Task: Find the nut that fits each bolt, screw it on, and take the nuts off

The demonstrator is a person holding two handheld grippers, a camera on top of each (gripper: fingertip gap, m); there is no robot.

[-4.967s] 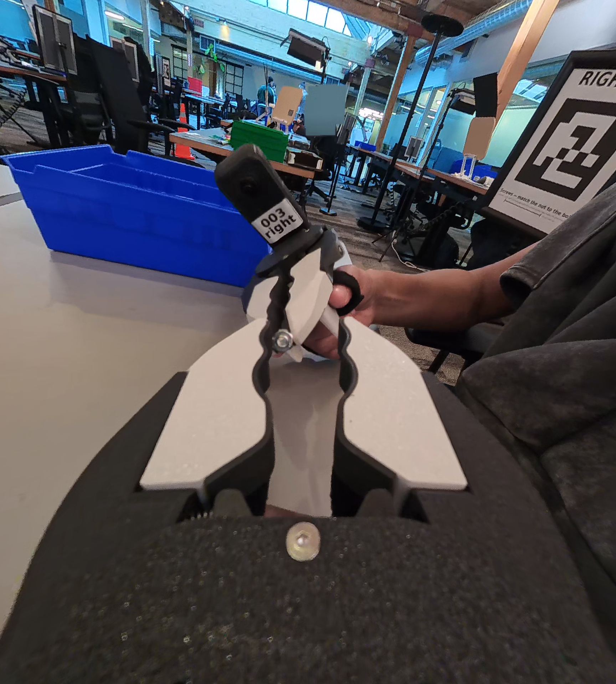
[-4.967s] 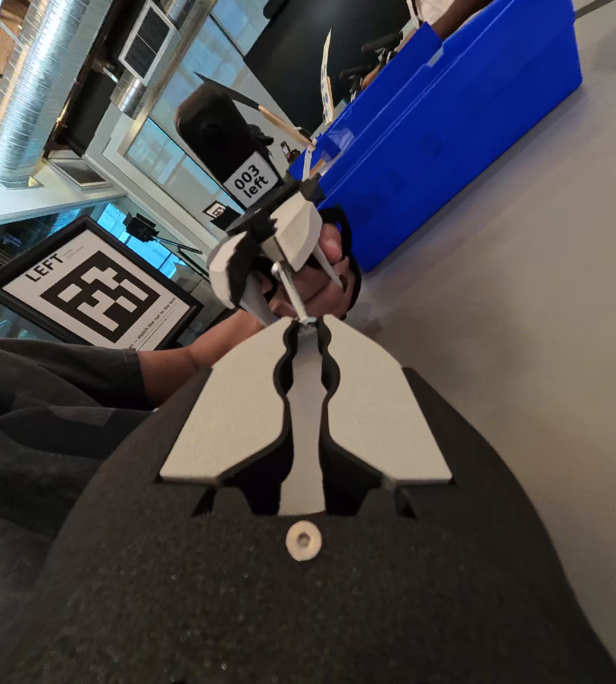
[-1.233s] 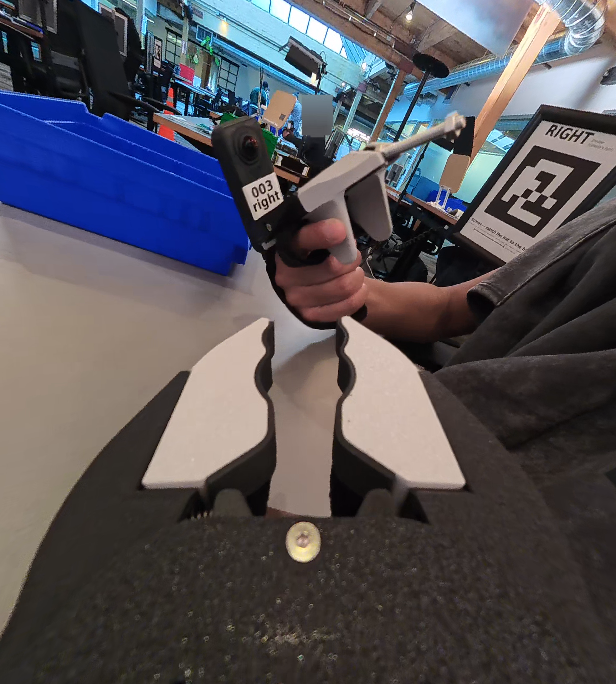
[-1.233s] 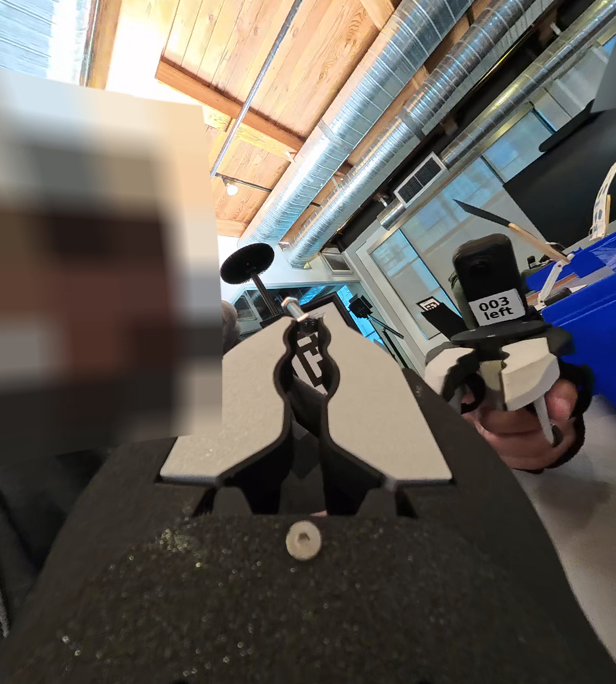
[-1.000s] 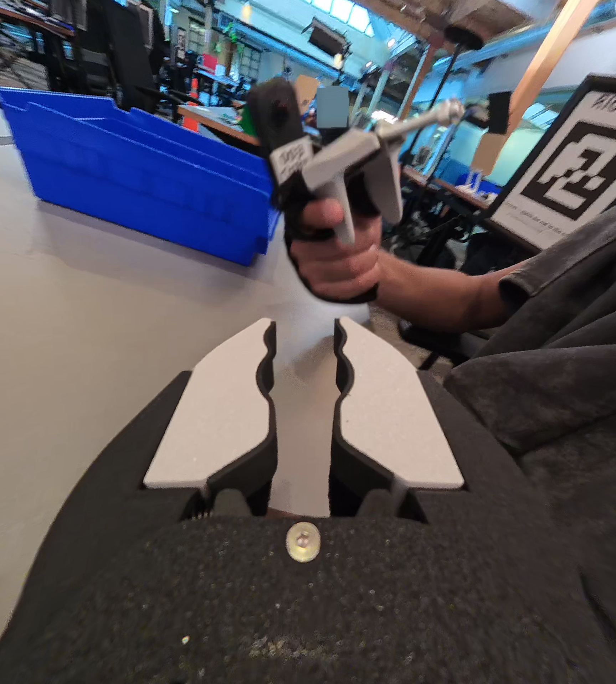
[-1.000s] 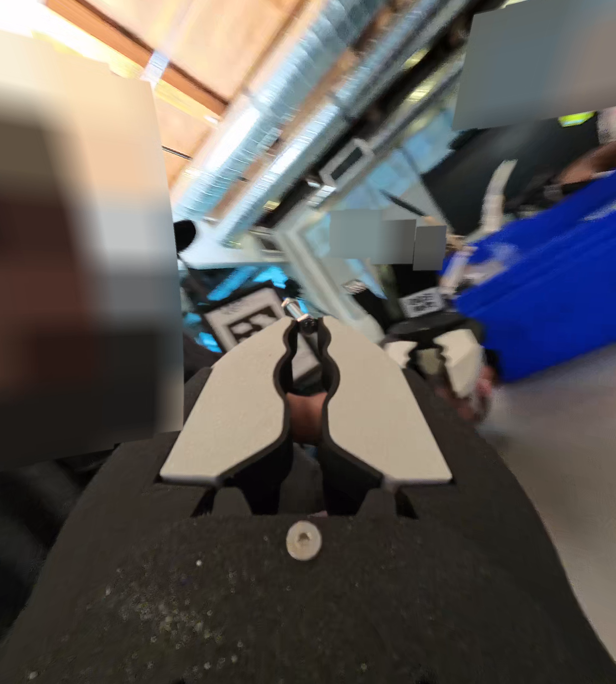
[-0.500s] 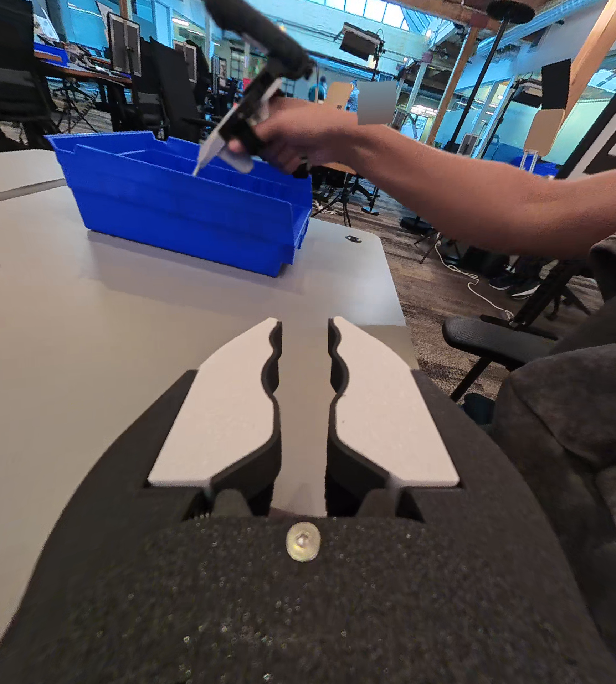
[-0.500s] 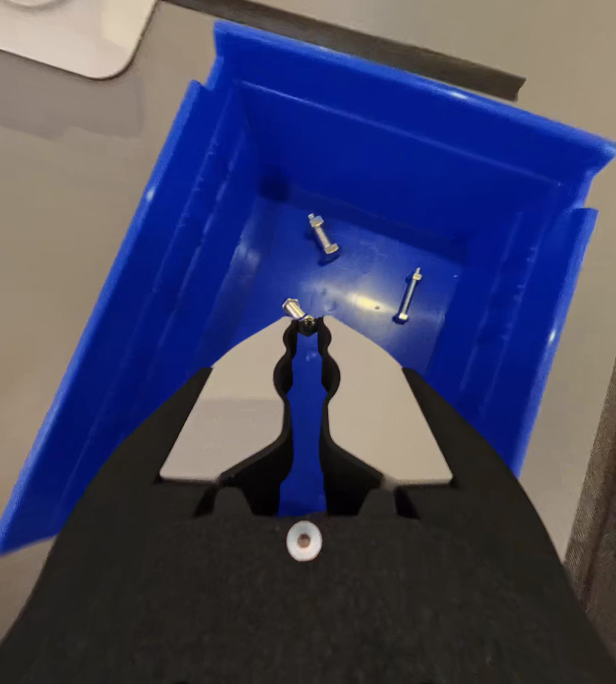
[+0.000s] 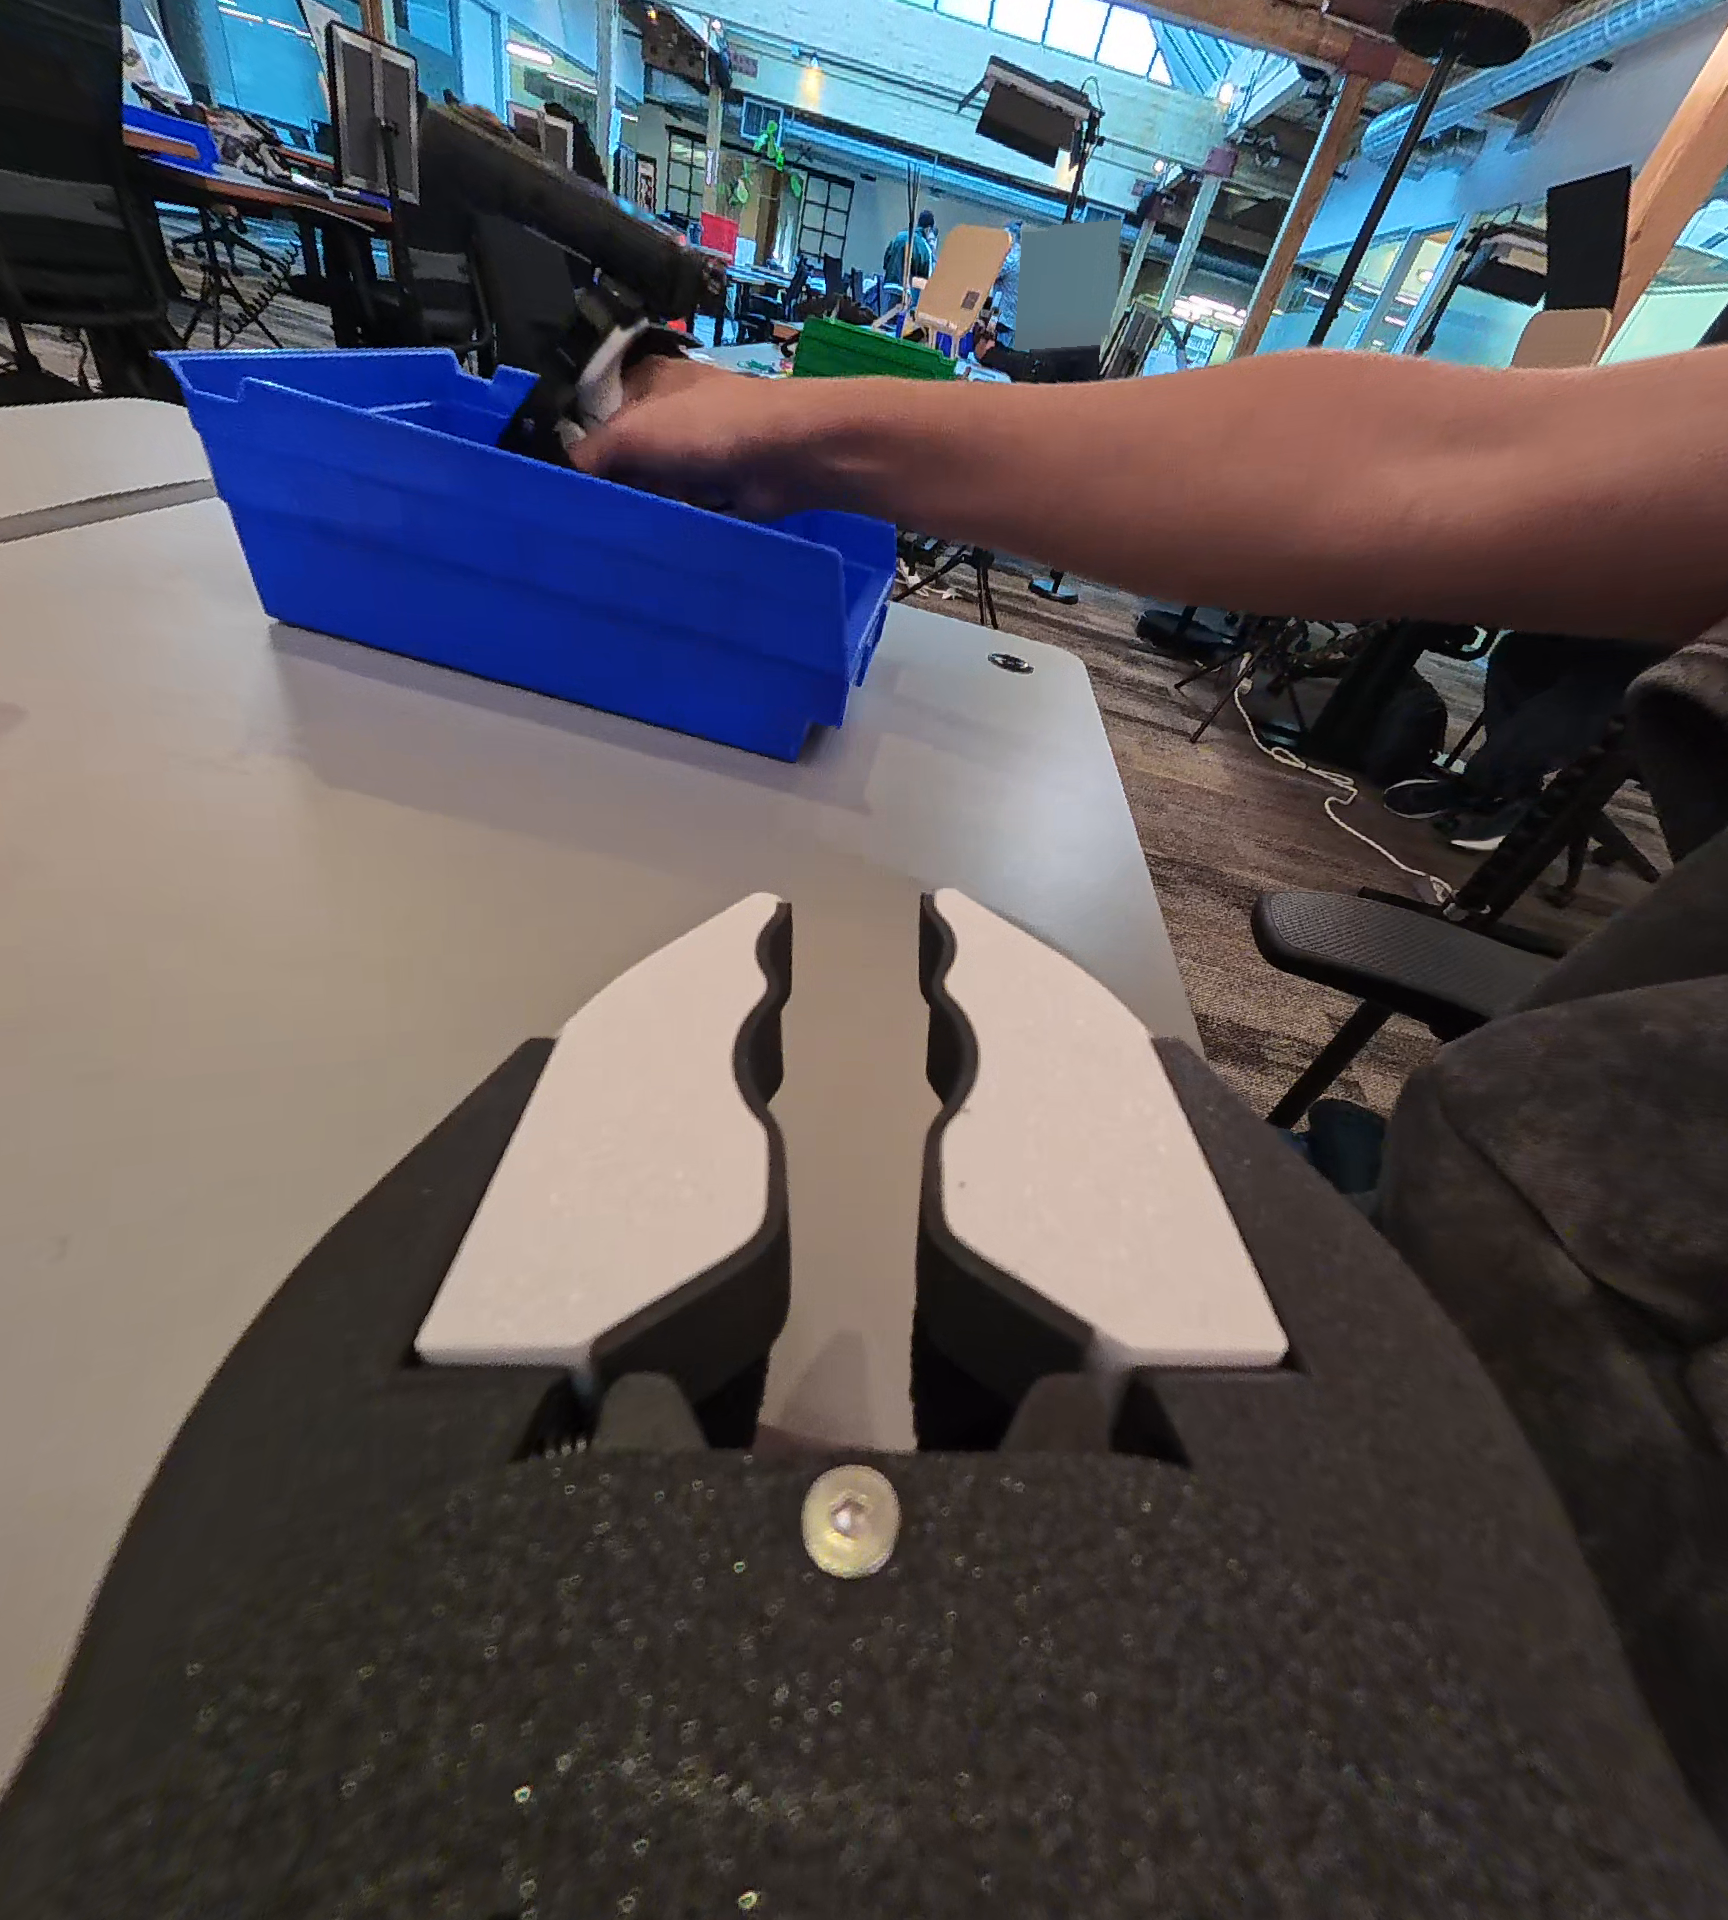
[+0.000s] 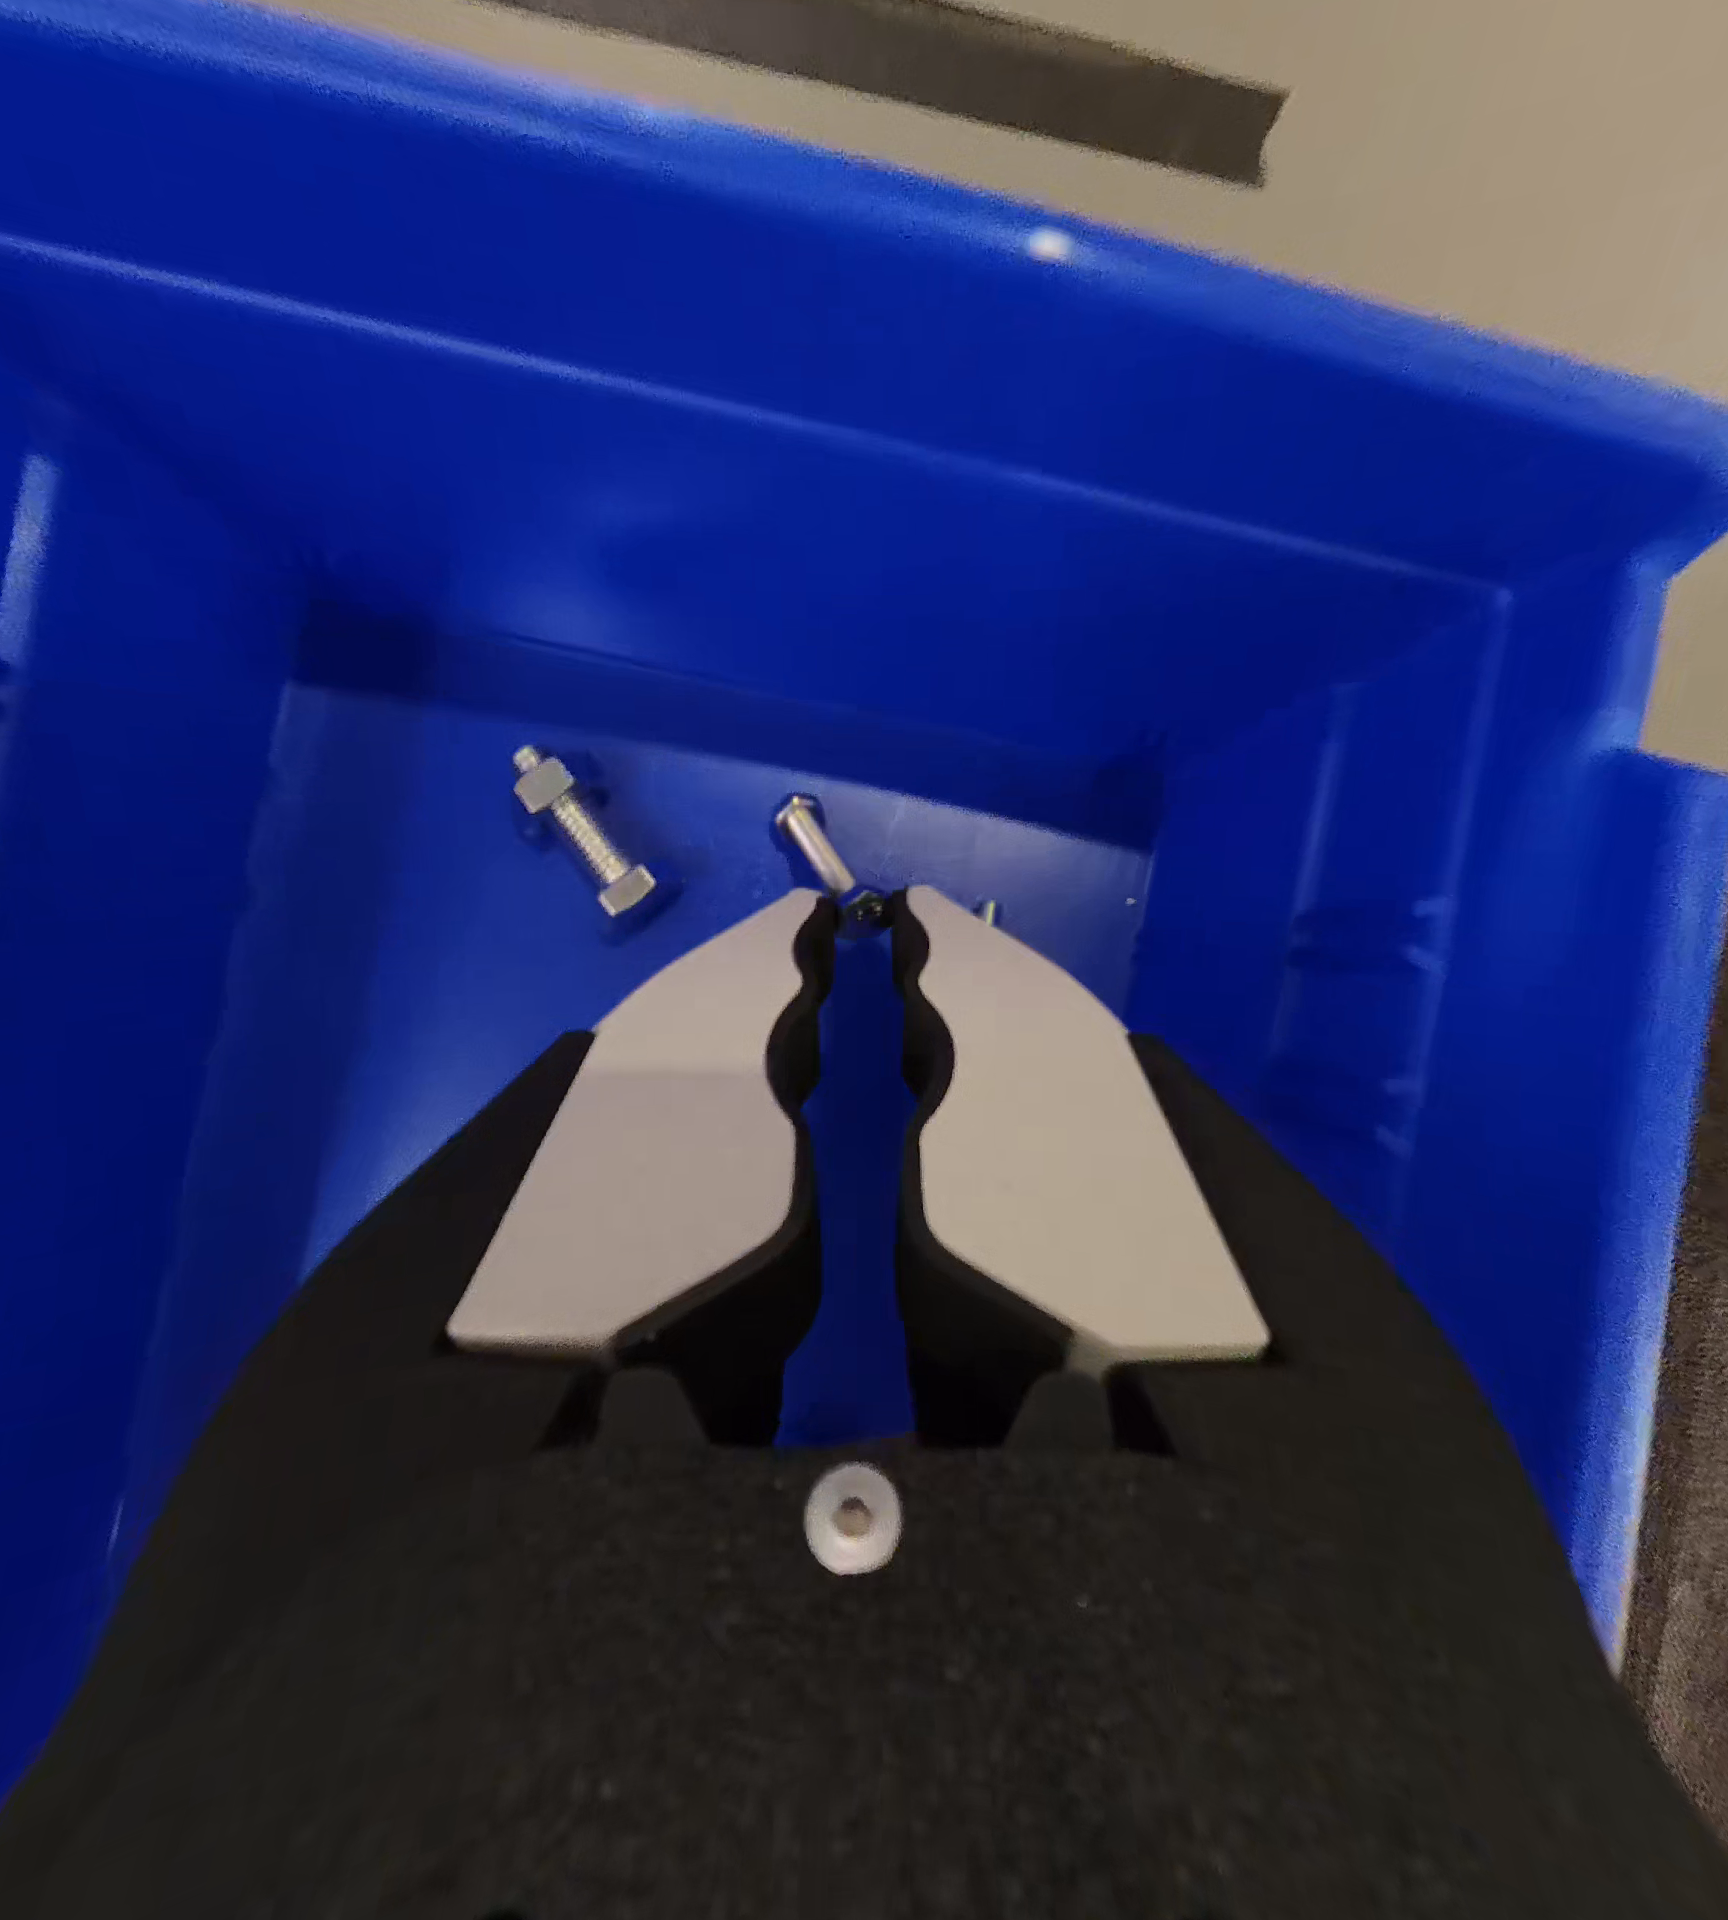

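Observation:
My right gripper [image 10: 862, 914] is shut on a small silver bolt [image 10: 810, 850] with a nut at its tips, held low inside the blue bin [image 10: 839, 499]. A thicker bolt with a nut on it [image 10: 581, 831] lies on the bin floor just left of the held bolt. A thin bolt's tip [image 10: 988, 911] peeks out behind my right finger. My left gripper [image 9: 855, 909] is open and empty above the grey table [image 9: 216, 883], well short of the bin [image 9: 548, 582]. In the left wrist view the right gripper [image 9: 569, 410] and a hand reach into the bin.
The person's forearm [image 9: 1255, 468] spans the right side of the left wrist view above the table's right edge. A black chair arm [image 9: 1400, 956] and dark clothing [image 9: 1618, 1247] lie to the right. A black strip [image 10: 891, 62] crosses the table beyond the bin. Tip to tip, the grippers are about 45 cm apart.
My right gripper has swung from up in the air over to the bin and down into it, still holding the bolt. My left gripper has stayed open in place.

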